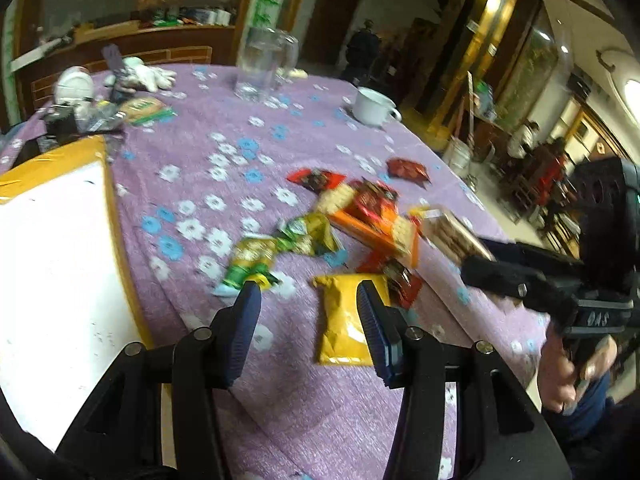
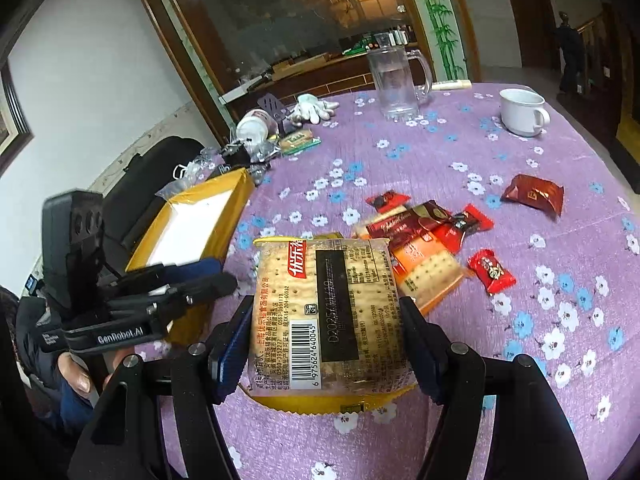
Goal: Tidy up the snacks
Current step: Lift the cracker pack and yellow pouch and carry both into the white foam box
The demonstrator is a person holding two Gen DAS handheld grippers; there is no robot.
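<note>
1. Purple flowered tablecloth underneath everything in the left wrist view, scattered with snack packets.
2. Left gripper hovering low, jaws parted and empty; nothing pinched between the blue pads.
3. Yellow chip bag lying flat just past the right-hand pad, partly hidden behind it, not gripped.
4. Green snack packets crumpled beyond the left-hand pad; red and orange wrappers heaped further out.
5. Open yellow-edged box with a white floor filling the left side, close by, probably the collection point for the snacks.
6. Right gripper reaching in from the right edge, carrying a pack of crackers above the pile; a hand on its handle.
7. Seen from the right wrist: right gripper clamped on the cracker pack, one pad on each long side, barcode face up.
8. Pack held clear of the cloth, lengthwise along the fingers, likely so as to keep the brittle crackers flat and unbroken during carrying.
9. Yellow bag edge peeping out beneath the pack, on the cloth.
10. Box off to the left, well apart from the pack; left gripper between them, near the box corner.
11. Red candy wrappers, a dark red pouch and an orange cracker packet not yet collected; a glass mug and a white cup standing at the far side.
12. Judgement: carrying stage, most sorting yet to do.
</note>
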